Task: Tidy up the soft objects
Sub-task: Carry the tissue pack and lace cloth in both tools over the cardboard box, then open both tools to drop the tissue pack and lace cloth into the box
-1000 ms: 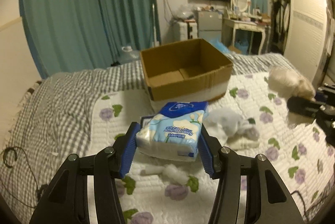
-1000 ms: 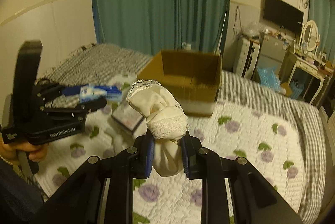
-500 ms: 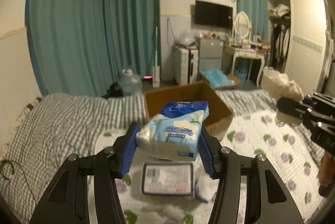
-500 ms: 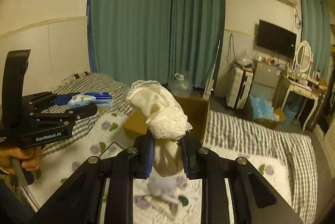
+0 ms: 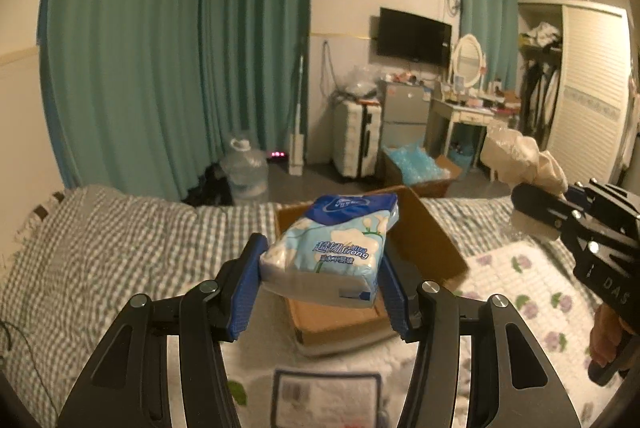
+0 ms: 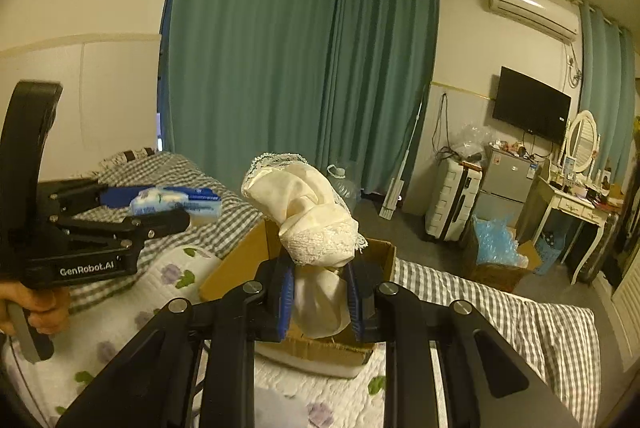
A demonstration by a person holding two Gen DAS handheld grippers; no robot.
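My left gripper (image 5: 320,284) is shut on a blue and white tissue pack (image 5: 332,248) and holds it in the air over the near side of the open cardboard box (image 5: 424,240) on the bed. My right gripper (image 6: 320,292) is shut on a cream lace-trimmed cloth bundle (image 6: 308,216), held above the same box (image 6: 240,260). The right gripper with its cloth (image 5: 528,160) shows at the right of the left wrist view. The left gripper with the tissue pack (image 6: 176,200) shows at the left of the right wrist view.
The bed has a grey checked blanket (image 5: 100,252) and a white floral quilt (image 5: 520,288). A flat packet with a barcode label (image 5: 324,400) lies on the quilt below my left gripper. Beyond the bed are a water jug (image 5: 244,168), suitcase, small fridge and dressing table.
Both grippers have risen and moved forward toward the box with their loads. The box now lies right under both grippers; the bed items have dropped out of view.
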